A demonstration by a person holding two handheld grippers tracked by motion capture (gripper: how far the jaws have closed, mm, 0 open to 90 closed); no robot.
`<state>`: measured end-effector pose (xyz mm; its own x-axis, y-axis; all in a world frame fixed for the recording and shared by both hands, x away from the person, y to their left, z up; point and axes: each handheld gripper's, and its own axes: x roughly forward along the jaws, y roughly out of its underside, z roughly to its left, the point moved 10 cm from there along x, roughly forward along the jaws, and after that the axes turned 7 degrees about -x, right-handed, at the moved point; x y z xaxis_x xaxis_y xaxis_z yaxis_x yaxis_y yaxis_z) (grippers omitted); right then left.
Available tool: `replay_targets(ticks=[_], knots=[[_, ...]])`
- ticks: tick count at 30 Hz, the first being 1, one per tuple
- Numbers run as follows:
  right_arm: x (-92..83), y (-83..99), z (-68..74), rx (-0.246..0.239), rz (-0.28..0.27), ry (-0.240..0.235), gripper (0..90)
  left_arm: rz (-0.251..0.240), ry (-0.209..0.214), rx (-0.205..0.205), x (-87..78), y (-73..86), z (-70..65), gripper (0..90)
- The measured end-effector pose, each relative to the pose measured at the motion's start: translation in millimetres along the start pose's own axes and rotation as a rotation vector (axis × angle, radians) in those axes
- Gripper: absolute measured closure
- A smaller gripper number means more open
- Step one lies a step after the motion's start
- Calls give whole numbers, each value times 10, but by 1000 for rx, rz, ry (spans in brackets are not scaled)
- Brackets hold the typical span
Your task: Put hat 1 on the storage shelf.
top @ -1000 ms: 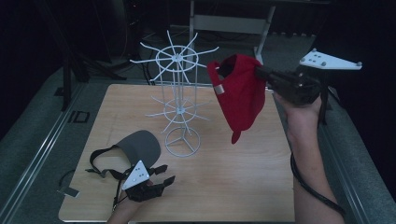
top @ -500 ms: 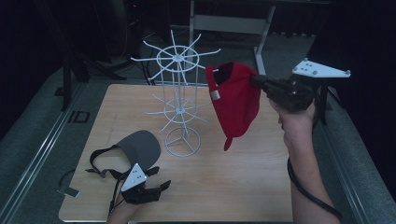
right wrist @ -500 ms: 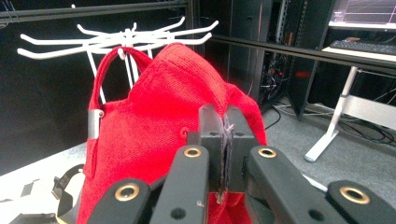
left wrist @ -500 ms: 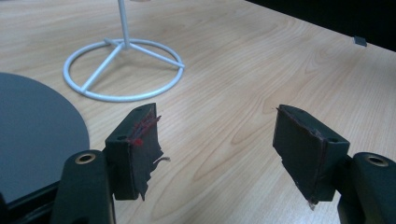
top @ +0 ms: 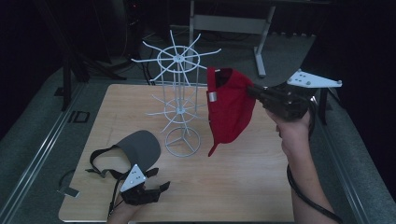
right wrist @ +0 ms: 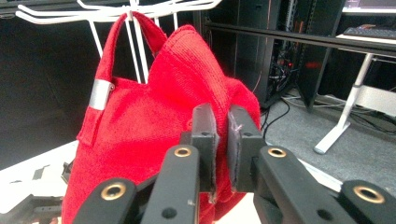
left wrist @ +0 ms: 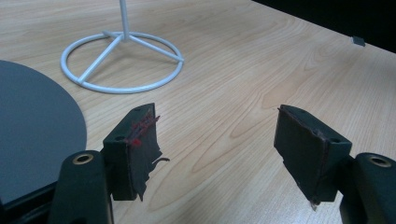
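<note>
A red cap point(top: 231, 107) hangs in the air beside the white wire rack point(top: 180, 100). In the right gripper view its strap point(right wrist: 109, 51) loops over a rack arm point(right wrist: 135, 42). My right gripper point(top: 250, 89) holds the cap's crown point(right wrist: 140, 140). Its jaws point(right wrist: 222, 126) have just been opening a little, and red fabric is still caught between them. A grey visor point(top: 140, 147) lies flat on the table at the front left. Just in front of it my left gripper point(top: 159, 179) rests low, its jaws point(left wrist: 219, 140) open over bare wood, with the visor's brim point(left wrist: 32, 126) to their left.
The rack's ring base point(left wrist: 122, 63) stands on the wooden table point(top: 261, 186) just beyond my left gripper. Black straps point(top: 100, 161) trail from the visor toward the left edge. A desk frame point(top: 259, 42) stands on the floor behind the table.
My right hand has lowered the red cap and brought it closer to the rack's upper arms. My left gripper has stayed beside the visor.
</note>
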<state>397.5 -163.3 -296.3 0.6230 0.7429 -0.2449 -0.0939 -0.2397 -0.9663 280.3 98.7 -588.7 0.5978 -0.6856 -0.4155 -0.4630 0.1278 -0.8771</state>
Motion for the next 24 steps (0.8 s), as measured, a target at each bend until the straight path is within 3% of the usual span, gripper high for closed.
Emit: replay_targets(ticks=[14,19,22,24], knots=[[-232,234,24,4,-3,-31,505,14,6,6,7,32,-15,310],[-340,445,-22,7,28,-15,372,14,1,4,8,35,-4,314],[-382,546,-52,27,38,-8,353,16,2,5,8,35,-6,314],[-440,726,-114,47,58,19,332,16,3,6,7,37,-10,314]])
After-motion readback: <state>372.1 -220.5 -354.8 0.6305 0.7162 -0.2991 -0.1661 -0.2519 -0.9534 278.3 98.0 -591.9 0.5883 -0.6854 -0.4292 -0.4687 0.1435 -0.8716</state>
